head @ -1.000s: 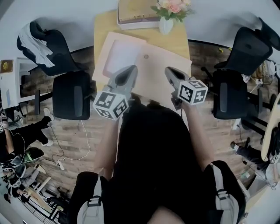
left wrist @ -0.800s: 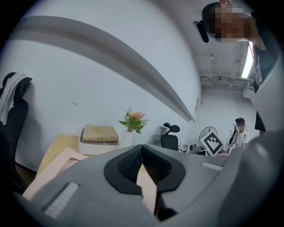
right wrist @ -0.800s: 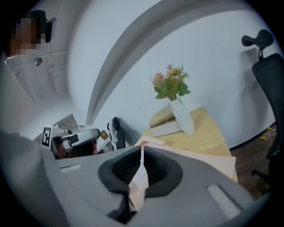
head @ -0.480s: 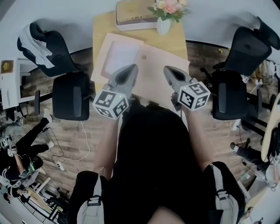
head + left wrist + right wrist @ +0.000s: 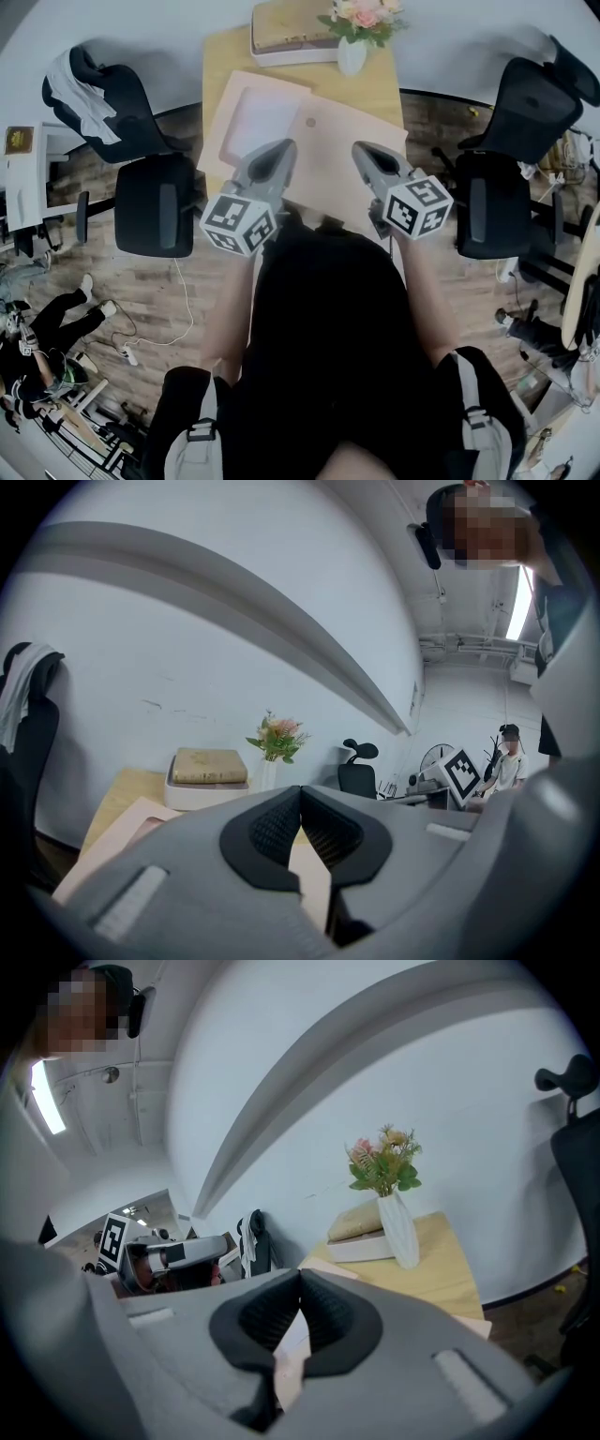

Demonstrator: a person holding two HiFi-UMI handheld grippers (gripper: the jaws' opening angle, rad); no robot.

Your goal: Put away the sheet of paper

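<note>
A white sheet of paper (image 5: 255,116) lies on the left half of an open beige folder (image 5: 342,155) on a small wooden table (image 5: 225,52). My left gripper (image 5: 281,150) hovers over the folder's near edge, just below the sheet, and is shut on nothing. My right gripper (image 5: 361,152) hangs over the folder's right half, also shut and empty. In the left gripper view the jaws (image 5: 300,794) meet at the tips, with the folder (image 5: 117,841) showing beyond. The right gripper view shows its jaws (image 5: 300,1281) closed the same way.
A book on a white tray (image 5: 291,28) and a white vase of flowers (image 5: 356,52) stand at the table's far edge by the wall. Black office chairs flank the table at left (image 5: 155,202) and right (image 5: 492,202). Cables lie on the floor at left.
The right gripper has drifted slightly to the right. The left gripper, sheet and folder stay as they were. A person at the far lower left has shifted.
</note>
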